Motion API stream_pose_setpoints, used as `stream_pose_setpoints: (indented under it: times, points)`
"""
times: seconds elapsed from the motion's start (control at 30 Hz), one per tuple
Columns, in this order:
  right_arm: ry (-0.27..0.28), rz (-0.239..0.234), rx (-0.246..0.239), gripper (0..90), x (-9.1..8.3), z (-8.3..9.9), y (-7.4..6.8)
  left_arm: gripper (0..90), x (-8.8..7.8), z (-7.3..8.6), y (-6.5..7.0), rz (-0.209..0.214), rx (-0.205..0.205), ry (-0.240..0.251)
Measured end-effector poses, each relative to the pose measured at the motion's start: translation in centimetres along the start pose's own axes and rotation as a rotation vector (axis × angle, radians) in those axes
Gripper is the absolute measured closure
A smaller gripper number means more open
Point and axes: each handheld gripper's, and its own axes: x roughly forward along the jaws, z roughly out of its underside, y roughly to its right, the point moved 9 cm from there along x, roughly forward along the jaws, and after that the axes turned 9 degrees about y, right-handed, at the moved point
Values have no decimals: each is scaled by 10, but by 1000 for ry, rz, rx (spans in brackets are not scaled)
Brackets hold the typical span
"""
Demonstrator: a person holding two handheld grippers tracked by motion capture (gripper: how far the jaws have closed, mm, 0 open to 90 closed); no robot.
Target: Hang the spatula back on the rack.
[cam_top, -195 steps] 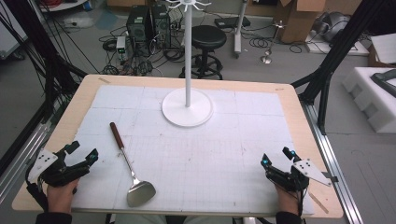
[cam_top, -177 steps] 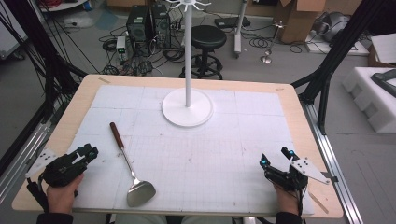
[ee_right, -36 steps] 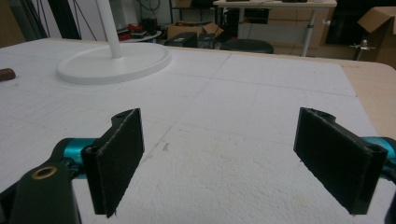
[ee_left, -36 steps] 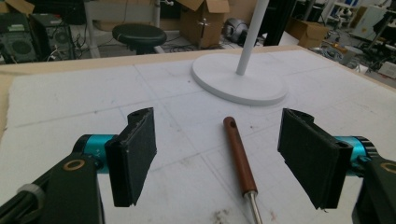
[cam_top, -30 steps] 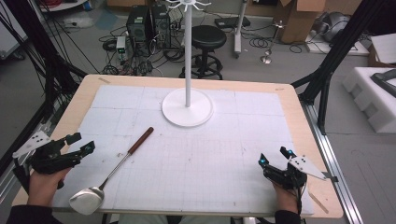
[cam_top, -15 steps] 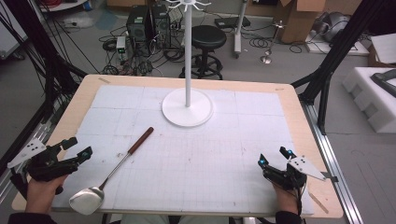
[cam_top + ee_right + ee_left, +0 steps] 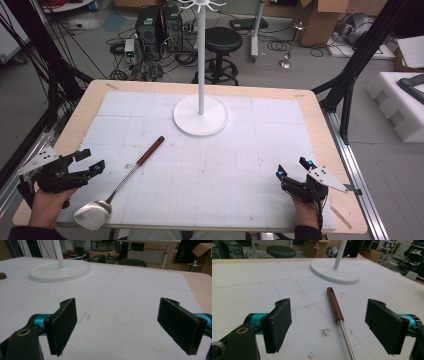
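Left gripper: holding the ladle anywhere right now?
No. The left gripper is open; the ladle lies on the table with its handle between the jaws, untouched.

Left gripper: we hold it low at the table's near left corner, jaws spread wide with nothing between them, pointing forward and to the right.
Left hand: wrapped around the gripper's body from behind.
Right gripper: we hold it low at the near right corner, jaws wide apart and empty, pointing forward and to the left.
Right hand: behind its gripper, forearm coming in from the bottom edge.
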Motion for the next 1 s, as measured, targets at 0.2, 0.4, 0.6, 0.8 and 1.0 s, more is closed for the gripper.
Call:
stream_pose_setpoints:
  times: [0.2, 0.4, 0.6, 0.8, 1.0]
  points:
    - [7, -3, -18, 149, -1, 0, -1, 222, 7, 7, 10, 32, 3, -58]
    - [12, -10, -26, 149, -2, -1, -2, 292, 23, 29, 19, 39, 54, -227]
    - [17, -11, -24, 148, -2, -1, -2, 311, 33, 48, 21, 31, 83, -370]
    - [12, -10, -17, 148, -2, -1, -3, 396, 37, 70, 30, 55, 146, -531]
    - [7, -7, -28, 149, -1, 0, -3, 504, 33, 74, 31, 37, 163, -581]
